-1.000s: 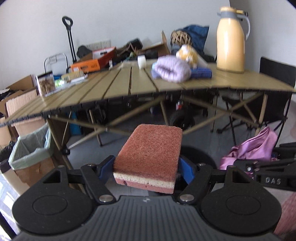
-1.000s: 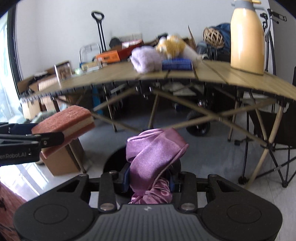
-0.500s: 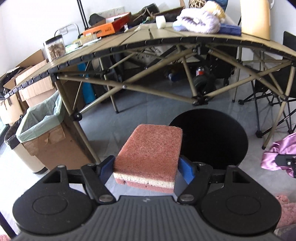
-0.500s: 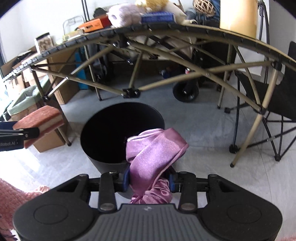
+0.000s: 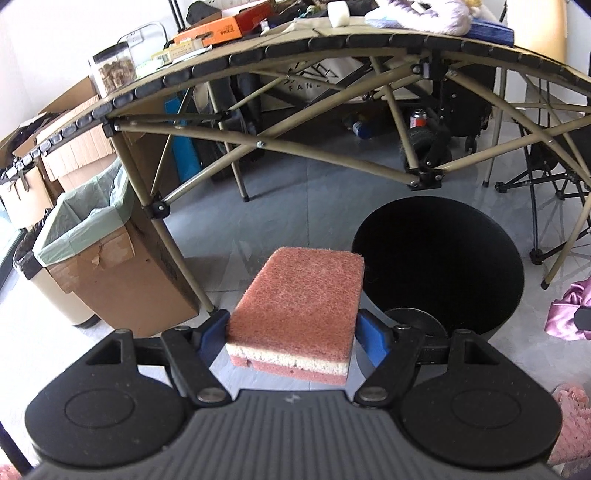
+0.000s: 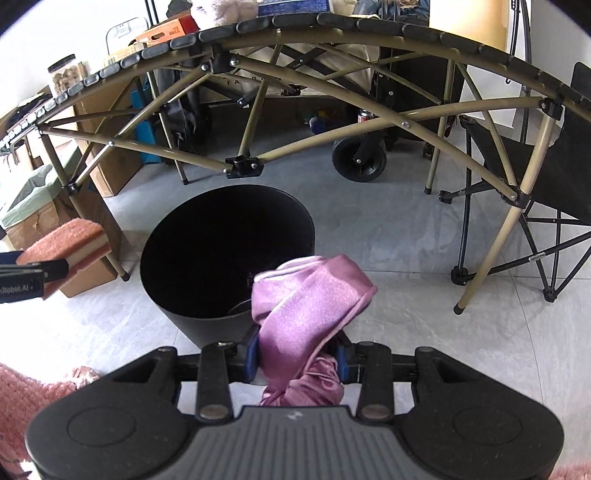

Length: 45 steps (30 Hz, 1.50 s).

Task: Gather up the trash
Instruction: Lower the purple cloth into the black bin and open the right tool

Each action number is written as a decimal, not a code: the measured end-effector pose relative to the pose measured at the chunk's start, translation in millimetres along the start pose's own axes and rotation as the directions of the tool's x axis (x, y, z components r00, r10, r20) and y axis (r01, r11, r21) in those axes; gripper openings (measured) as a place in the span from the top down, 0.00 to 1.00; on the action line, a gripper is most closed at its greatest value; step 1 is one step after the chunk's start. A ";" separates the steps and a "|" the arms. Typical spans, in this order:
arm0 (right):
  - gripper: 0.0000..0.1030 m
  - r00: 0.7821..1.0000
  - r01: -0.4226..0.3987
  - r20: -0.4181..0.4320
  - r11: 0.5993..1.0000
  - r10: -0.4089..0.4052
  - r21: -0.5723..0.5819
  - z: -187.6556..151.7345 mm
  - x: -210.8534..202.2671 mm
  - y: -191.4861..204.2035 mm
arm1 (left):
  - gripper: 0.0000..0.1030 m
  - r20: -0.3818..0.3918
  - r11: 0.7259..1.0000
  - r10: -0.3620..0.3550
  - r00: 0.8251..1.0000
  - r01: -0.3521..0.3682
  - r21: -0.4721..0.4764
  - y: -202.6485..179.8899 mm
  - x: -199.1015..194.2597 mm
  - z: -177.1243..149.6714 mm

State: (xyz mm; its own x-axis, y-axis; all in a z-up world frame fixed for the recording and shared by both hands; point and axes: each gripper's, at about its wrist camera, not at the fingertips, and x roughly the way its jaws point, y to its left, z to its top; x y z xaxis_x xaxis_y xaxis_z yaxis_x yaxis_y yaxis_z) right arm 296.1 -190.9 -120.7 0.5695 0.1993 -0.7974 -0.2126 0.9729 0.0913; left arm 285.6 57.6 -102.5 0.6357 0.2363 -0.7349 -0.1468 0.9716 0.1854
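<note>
Left gripper: clamps a sponge
Right gripper: pinches a purple cloth
Bin: black, open, below both
Table: frame overhead
Box: lined, leftward

A cluttered storage or work room rather than a lived-in home: a tan slatted folding camp table spans twelve o'clock, piled with an orange cardboard box and a clear snack jar. Brown cardboard cartons stack at ten o'clock, a bag-lined cardboard box at nine, a black folding chair at two, on grey floor tiles.
</note>
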 end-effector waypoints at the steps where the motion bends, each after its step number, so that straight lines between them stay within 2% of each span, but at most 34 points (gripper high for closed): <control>1: 0.64 1.000 -0.001 -0.004 1.000 0.001 -0.001 2.6 0.5 0.9 | 0.28 -0.006 1.000 0.003 1.000 -0.003 -0.003 0.4 2.3 0.9; 18: 0.64 0.999 -0.035 -0.021 0.995 0.034 -0.088 50.9 25.4 37.9 | 0.28 -0.080 0.999 0.015 0.997 -0.018 -0.042 20.0 27.0 1.5; 29: 0.64 0.993 -0.063 -0.103 0.993 0.052 -0.105 71.3 61.4 63.9 | 0.28 -0.111 0.996 0.031 0.993 -0.040 -0.076 34.4 40.1 2.2; 45: 0.64 0.974 -0.091 -0.213 0.994 0.078 -0.054 92.6 122.1 87.5 | 0.28 -0.161 0.993 0.048 0.986 -0.065 -0.102 46.1 62.6 4.5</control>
State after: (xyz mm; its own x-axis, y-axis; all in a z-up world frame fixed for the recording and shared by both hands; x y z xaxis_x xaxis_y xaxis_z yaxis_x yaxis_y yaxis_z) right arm 420.5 -70.5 -154.9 0.3687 0.2449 -0.8967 -0.3063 0.9428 0.1316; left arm 322.0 117.1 -137.1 0.4978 0.2814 -0.8204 -0.2641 0.9502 0.1656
